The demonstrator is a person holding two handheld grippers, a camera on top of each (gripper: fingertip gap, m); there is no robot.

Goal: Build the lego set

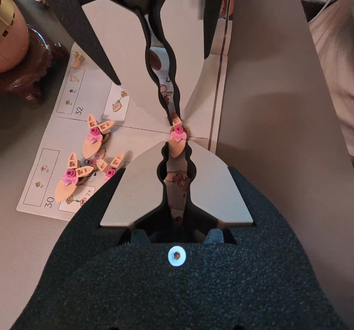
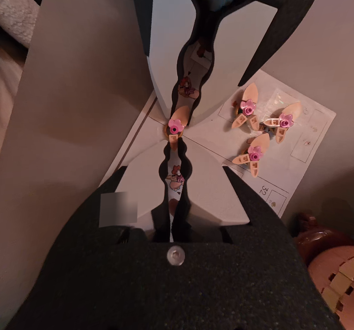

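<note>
My left gripper (image 1: 176, 144) is shut on the large tan petal of a small flower piece (image 1: 178, 134), which has a pink blossom and a gold ring under it. My right gripper (image 1: 174, 118) comes from the opposite side, shut on a small tan slope brick (image 1: 176, 121) at the flower's far edge. In the right wrist view, my right gripper (image 2: 174, 142) pinches that slope brick (image 2: 173, 140) against the flower (image 2: 175, 125), and the left gripper (image 2: 181, 120) holds the petal. Both hold it just above the open instruction booklet (image 1: 63, 129).
Three finished flowers (image 1: 93, 138) (image 1: 70, 177) (image 1: 111, 168) lie on the booklet, to the right in the right wrist view (image 2: 247, 110). A brown and tan vase model (image 1: 19, 62) (image 2: 325, 259) stands beside the booklet. A loose tan brick (image 1: 78, 59) lies near it. Only a small space, under 4 cm, lies between the two pairs of fingers.
</note>
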